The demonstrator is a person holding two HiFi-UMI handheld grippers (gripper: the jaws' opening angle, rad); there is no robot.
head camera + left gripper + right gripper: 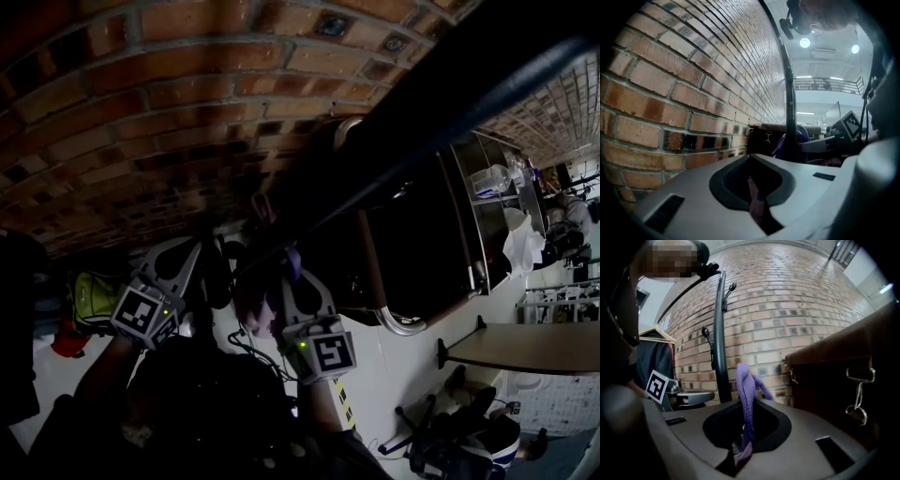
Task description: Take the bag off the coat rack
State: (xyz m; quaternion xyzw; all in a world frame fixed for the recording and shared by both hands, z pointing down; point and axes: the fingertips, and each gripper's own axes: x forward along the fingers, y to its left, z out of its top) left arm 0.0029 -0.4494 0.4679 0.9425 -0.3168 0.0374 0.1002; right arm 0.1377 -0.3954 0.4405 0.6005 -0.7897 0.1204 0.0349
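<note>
Bag strap (745,390) clamped by left gripper (757,201), right gripper (743,439); rack pole (721,343), brick wall (797,310) near.

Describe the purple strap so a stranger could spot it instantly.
Find the brick wall, then the black coat rack pole. Just right of it in the right gripper view, a woven purple strap rises from the right tongs, unlike the dark brown bag beside it.
</note>
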